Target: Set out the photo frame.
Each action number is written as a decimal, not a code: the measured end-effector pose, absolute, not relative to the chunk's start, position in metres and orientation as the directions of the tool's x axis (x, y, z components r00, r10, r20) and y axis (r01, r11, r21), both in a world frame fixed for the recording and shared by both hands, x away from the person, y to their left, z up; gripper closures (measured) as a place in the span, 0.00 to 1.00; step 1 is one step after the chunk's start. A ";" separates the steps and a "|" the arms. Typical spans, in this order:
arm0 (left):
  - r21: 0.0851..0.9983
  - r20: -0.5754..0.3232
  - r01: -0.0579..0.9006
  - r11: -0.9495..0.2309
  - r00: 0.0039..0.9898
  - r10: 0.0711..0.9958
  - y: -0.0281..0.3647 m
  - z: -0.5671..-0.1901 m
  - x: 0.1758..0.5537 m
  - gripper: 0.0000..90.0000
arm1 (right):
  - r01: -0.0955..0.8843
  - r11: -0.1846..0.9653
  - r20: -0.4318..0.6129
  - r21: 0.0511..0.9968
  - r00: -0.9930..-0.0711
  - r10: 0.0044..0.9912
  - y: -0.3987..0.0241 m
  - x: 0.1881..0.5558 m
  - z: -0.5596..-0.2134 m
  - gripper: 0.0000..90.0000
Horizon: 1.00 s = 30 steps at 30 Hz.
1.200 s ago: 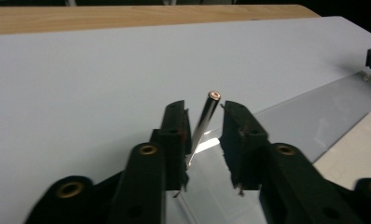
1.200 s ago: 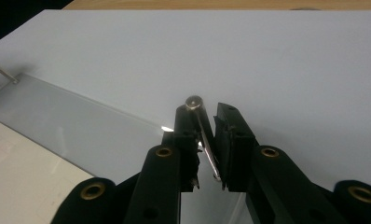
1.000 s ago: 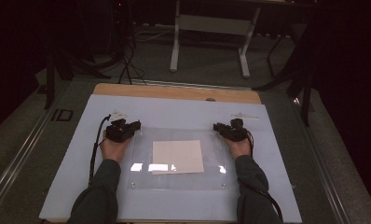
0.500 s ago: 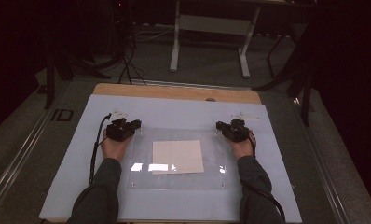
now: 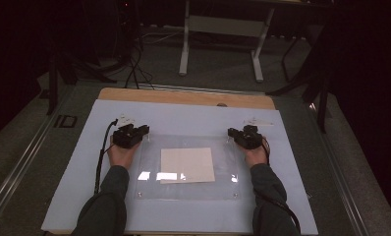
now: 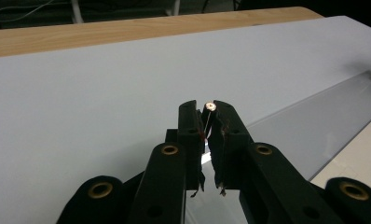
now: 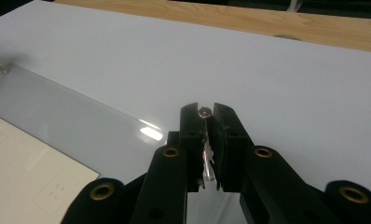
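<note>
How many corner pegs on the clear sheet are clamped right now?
2: the left gripper is shut on the far-left peg, the right gripper on the far-right peg. The near corner pegs stand free.

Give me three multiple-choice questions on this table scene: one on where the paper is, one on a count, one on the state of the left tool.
1. Where does the paper lie?
A. under the clear panel
B. on the bare wooden strip
C. on the floor

2. How many tools are at the clear panel?
A. one
B. two
C. three

3. How do the left tool jaws stand?
A. wide open over nothing
B. shut on a small peg
C. shut on the paper

Answers:
1. A, the panel's glare lies across the paper.
2. B, the left tool and the right tool each sit at a far corner.
3. B, the left gripper view shows the peg pinched between the jaws.
</note>
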<state>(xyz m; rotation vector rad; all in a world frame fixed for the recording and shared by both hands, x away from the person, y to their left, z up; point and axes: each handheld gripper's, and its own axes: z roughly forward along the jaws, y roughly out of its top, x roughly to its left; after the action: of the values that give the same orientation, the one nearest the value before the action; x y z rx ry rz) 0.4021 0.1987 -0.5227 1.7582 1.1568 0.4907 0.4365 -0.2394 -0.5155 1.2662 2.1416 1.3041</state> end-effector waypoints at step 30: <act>0.788 -0.256 0.612 -0.068 0.426 0.868 0.199 -0.517 0.429 0.95 | 0.652 0.150 0.272 0.743 -0.500 0.822 -0.239 0.464 -0.508 0.94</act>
<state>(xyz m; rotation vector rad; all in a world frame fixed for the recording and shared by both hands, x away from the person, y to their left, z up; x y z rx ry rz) 0.4289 0.1994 -0.5174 1.7747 1.2790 0.3549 0.4644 -0.2388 -0.5078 1.4498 2.2234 1.2705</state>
